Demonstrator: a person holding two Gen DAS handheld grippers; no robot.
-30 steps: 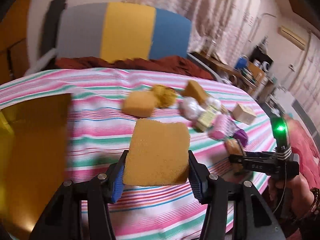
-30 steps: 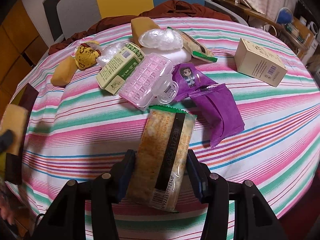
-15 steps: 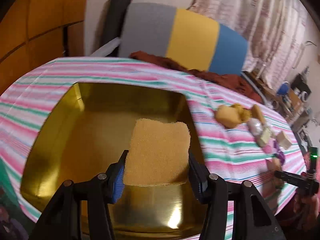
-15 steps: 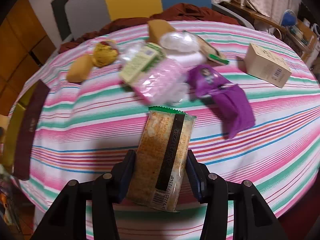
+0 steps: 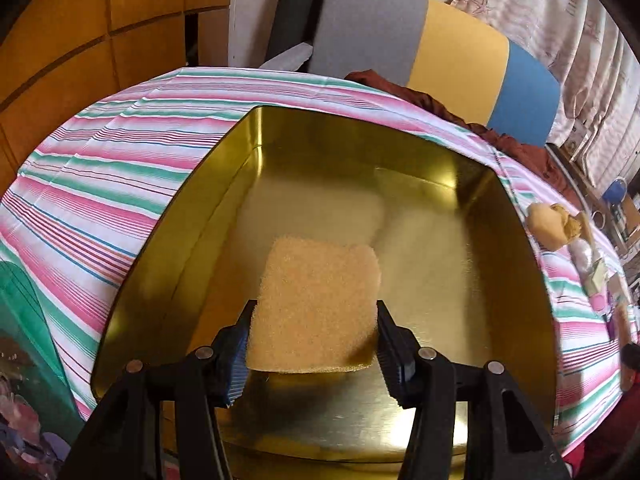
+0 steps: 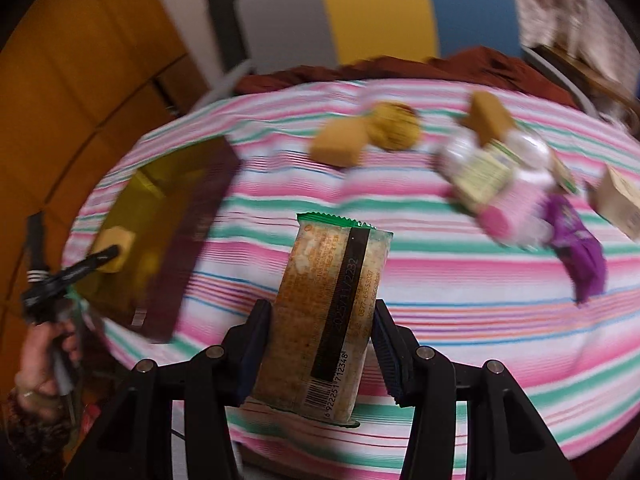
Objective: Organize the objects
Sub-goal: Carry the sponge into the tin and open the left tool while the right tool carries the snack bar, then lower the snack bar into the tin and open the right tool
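Note:
A yellow-orange sponge hangs over the bare floor of a gold tin box, with my left gripper shut on its two sides. In the right wrist view my right gripper is shut on a wrapped snack bar with a green top edge, held above the striped tablecloth. That view also shows the gold tin box at the left, with my left gripper and its sponge over it.
A person's hand holds the left gripper. Another sponge, a yellow plush ball, a green-and-white carton, a pink case, a purple packet and a tan box lie further back. A chair stands behind the table.
My left gripper carried the sponge leftward from the loose objects to over the tin and lower into it. My right gripper lifted the snack bar and swung it left toward the tin.

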